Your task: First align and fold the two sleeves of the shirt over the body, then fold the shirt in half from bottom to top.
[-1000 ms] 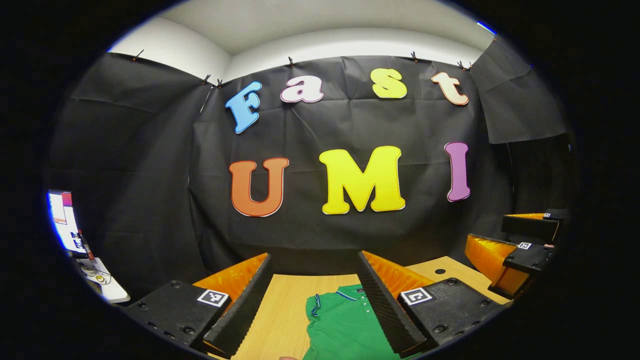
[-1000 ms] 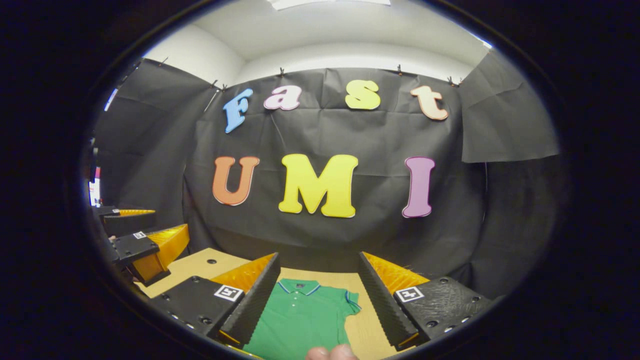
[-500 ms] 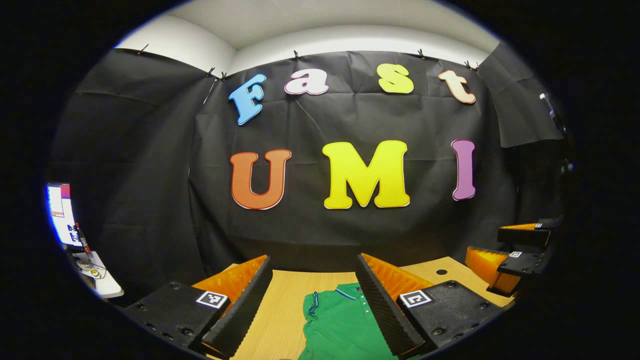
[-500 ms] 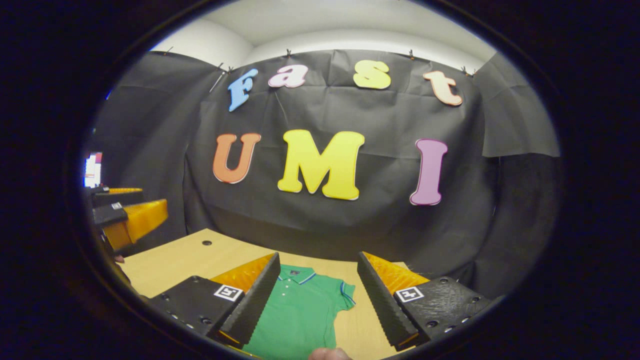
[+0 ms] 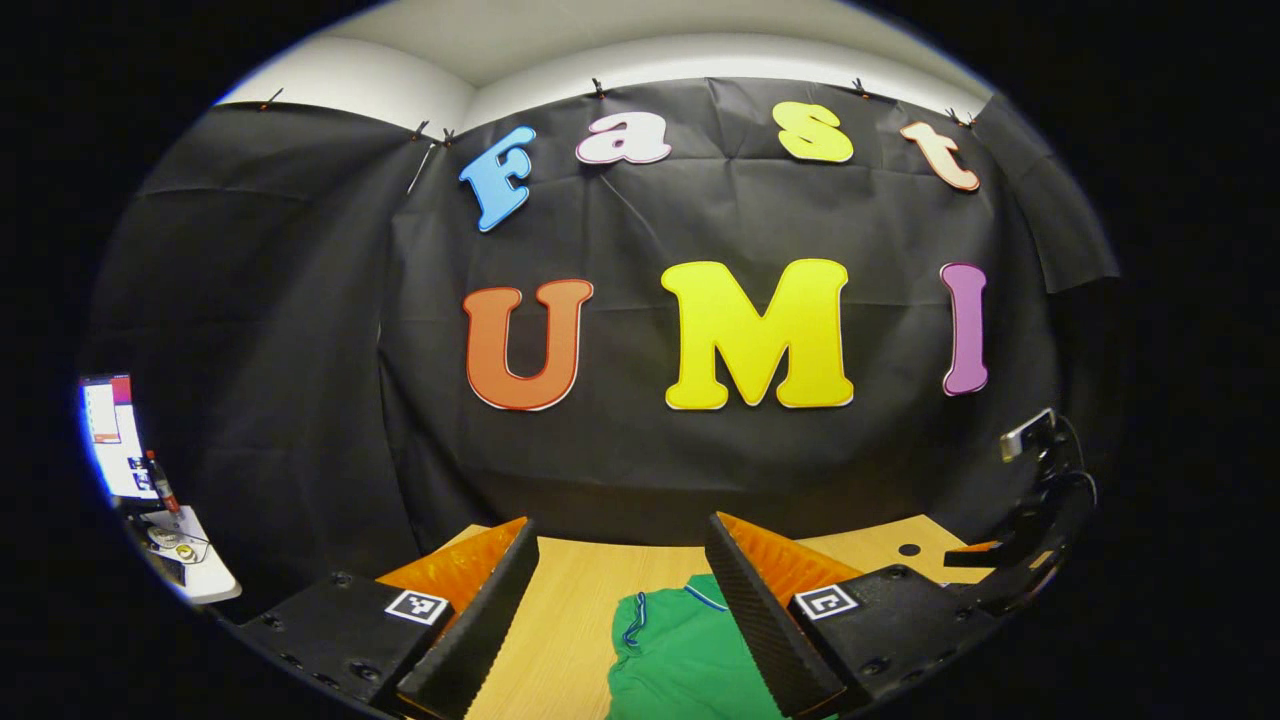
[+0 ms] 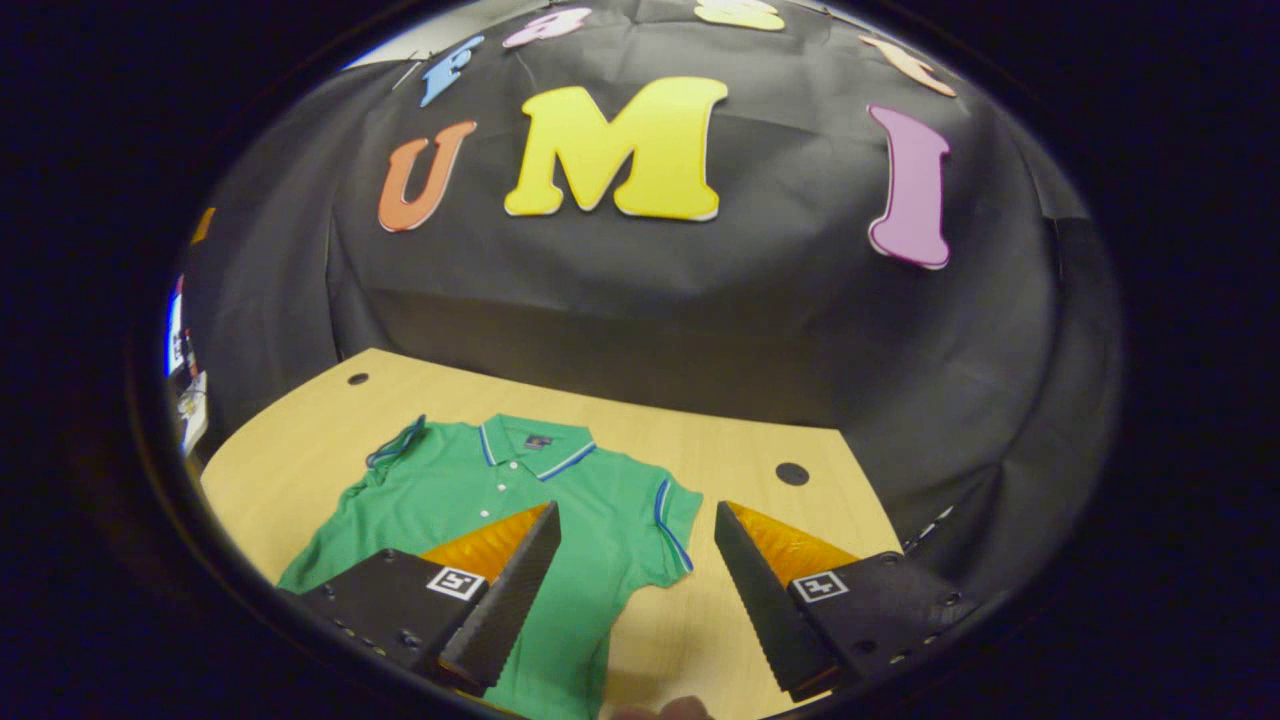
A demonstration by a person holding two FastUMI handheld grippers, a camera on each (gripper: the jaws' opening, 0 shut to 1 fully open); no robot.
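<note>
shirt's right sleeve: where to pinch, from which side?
Pinch the right sleeve at its striped cuff, probably coming from the outer side with the right gripper, which hangs open above it. The sleeve lies flat on the table, spread away from the shirt body, so the cuff edge is free.

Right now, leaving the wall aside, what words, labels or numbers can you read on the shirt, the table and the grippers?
No text can be read.
shirt neck label: too small to read.
square markers on the left gripper and right gripper: patterns, no words.
screen: too blurred.
</note>
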